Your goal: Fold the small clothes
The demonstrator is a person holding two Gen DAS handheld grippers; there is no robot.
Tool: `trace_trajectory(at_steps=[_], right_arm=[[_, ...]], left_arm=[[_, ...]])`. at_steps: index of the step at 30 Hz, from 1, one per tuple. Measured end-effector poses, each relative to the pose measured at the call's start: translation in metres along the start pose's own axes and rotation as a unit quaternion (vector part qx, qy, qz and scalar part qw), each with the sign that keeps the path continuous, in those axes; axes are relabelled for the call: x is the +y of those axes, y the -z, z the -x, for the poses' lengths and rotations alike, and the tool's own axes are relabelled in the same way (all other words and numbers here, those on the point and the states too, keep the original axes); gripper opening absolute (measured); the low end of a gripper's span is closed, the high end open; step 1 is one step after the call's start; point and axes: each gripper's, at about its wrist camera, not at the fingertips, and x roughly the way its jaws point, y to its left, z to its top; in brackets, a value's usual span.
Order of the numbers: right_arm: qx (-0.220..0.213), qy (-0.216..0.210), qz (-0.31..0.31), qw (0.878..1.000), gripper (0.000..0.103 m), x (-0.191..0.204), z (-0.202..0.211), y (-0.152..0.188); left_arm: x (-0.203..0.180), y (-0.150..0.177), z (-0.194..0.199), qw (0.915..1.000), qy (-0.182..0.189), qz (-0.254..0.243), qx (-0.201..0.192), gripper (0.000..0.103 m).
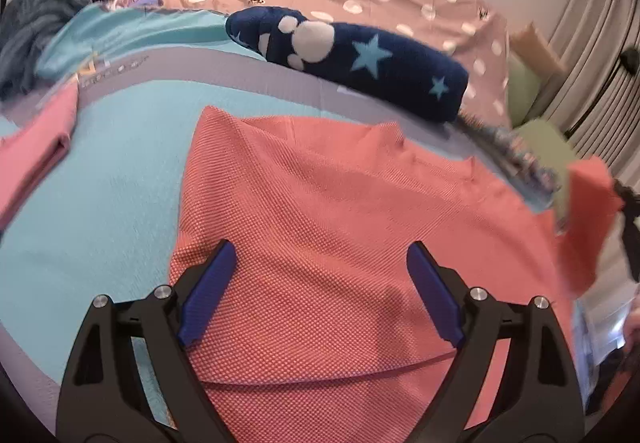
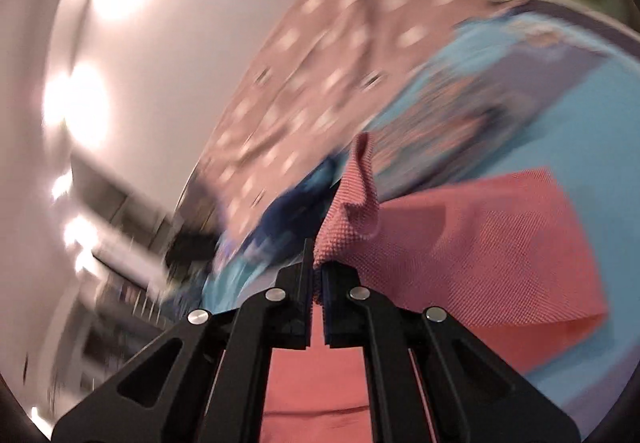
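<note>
The right gripper [image 2: 316, 271] has its fingers closed on a raised edge of the coral shirt [image 1: 320, 223], while the left gripper [image 1: 320, 263] hovers with fingers spread wide over the shirt's middle, holding nothing. The shirt lies mostly flat on the turquoise bed cover [image 1: 100, 195], near a navy star-patterned roll [image 1: 360, 59] and a pink folded piece [image 1: 36, 151]. To fold cleanly, the lifted edge likely needs carrying straight across, with the free fingers pressing the cloth flat along the crease.
</note>
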Motion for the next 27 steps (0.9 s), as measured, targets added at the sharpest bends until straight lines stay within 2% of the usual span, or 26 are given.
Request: trace_trajectory(at_steps=[3, 8, 11, 13, 15, 18, 20, 21, 22, 24, 27], right_arm=[[0.064, -0.014, 0.034, 0.997, 0.004, 0.034, -0.049, 0.040], [0.138, 0.022, 0.110, 0.984, 0.004, 0.059, -0.102, 0.101], [0.158, 0.050, 0.156, 0.974, 0.004, 0.062, -0.109, 0.128], [0.161, 0.066, 0.184, 0.967, 0.005, 0.064, -0.112, 0.142], [0.158, 0.082, 0.217, 0.960, 0.005, 0.069, -0.113, 0.152], [0.154, 0.094, 0.257, 0.950, 0.005, 0.076, -0.110, 0.162], [0.152, 0.095, 0.272, 0.946, 0.005, 0.078, -0.117, 0.162], [0.150, 0.095, 0.280, 0.944, 0.005, 0.079, -0.118, 0.164], [0.148, 0.094, 0.288, 0.942, 0.005, 0.081, -0.118, 0.166], [0.146, 0.093, 0.295, 0.940, 0.005, 0.082, -0.119, 0.169], [0.146, 0.089, 0.293, 0.941, 0.005, 0.081, -0.118, 0.170]], left_arm=[[0.005, 0.000, 0.002, 0.9997, 0.020, 0.014, -0.005, 0.087], [0.010, -0.001, 0.004, 0.9983, 0.050, 0.028, -0.009, 0.085], [0.014, -0.001, 0.006, 0.9974, 0.061, 0.038, -0.011, 0.076], [0.015, -0.002, 0.008, 0.9966, 0.071, 0.041, -0.013, 0.056], [0.014, -0.002, 0.009, 0.9949, 0.091, 0.042, -0.011, 0.049], [0.005, -0.002, 0.016, 0.9911, 0.130, 0.024, -0.014, 0.049], [-0.005, -0.002, 0.017, 0.9840, 0.178, 0.013, -0.001, 0.049], [-0.010, -0.003, 0.016, 0.9804, 0.197, 0.009, 0.006, 0.052], [-0.017, -0.003, 0.012, 0.9762, 0.216, 0.007, 0.021, 0.062], [-0.025, -0.006, 0.002, 0.9716, 0.231, 0.018, 0.046, 0.073], [-0.029, -0.013, -0.016, 0.9638, 0.248, 0.052, 0.081, 0.075]])
